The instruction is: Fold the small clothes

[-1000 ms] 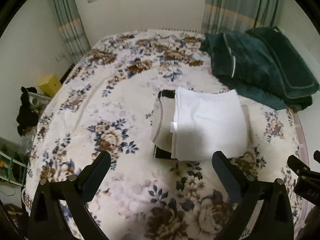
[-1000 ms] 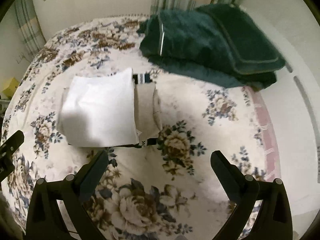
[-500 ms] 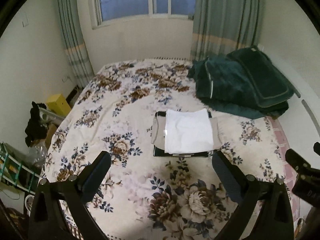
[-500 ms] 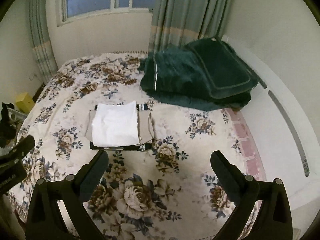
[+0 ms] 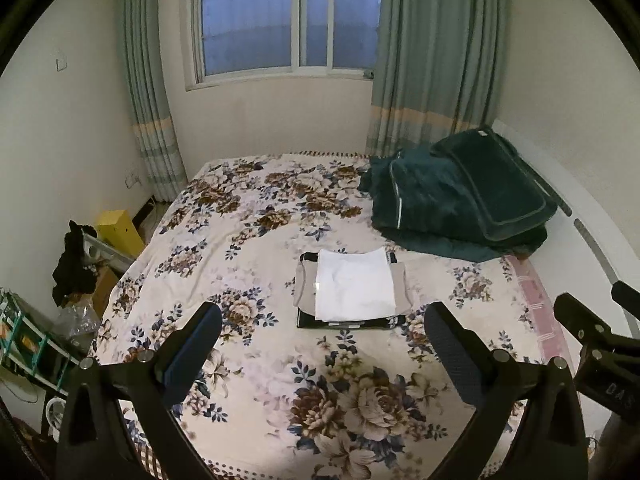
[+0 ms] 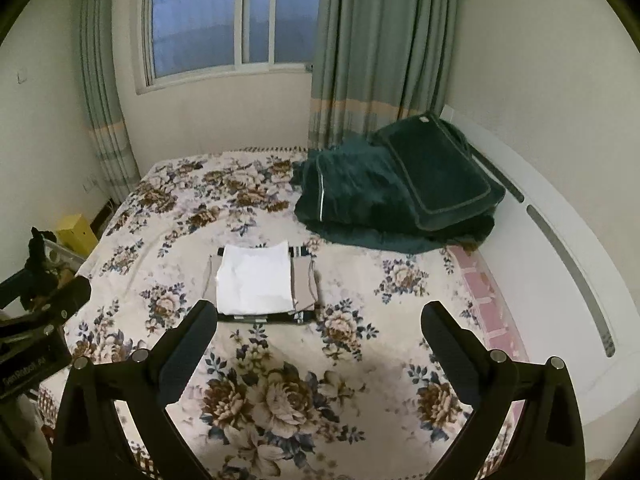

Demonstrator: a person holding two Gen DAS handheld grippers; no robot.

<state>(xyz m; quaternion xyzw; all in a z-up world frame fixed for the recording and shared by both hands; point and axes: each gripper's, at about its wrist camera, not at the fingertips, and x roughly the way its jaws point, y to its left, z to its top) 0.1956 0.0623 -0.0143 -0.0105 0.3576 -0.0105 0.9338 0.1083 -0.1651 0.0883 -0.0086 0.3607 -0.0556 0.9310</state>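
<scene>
A folded white cloth (image 5: 354, 282) lies on top of a stack of folded beige and black garments (image 5: 400, 280) near the middle of the floral-patterned bedspread (image 5: 256, 220). A heap of dark green blankets (image 5: 456, 196) sits beyond it by the wall. The left gripper (image 5: 322, 344) and right gripper (image 6: 318, 340) hover above the bed's near end, jaws spread wide, holding nothing.
</scene>
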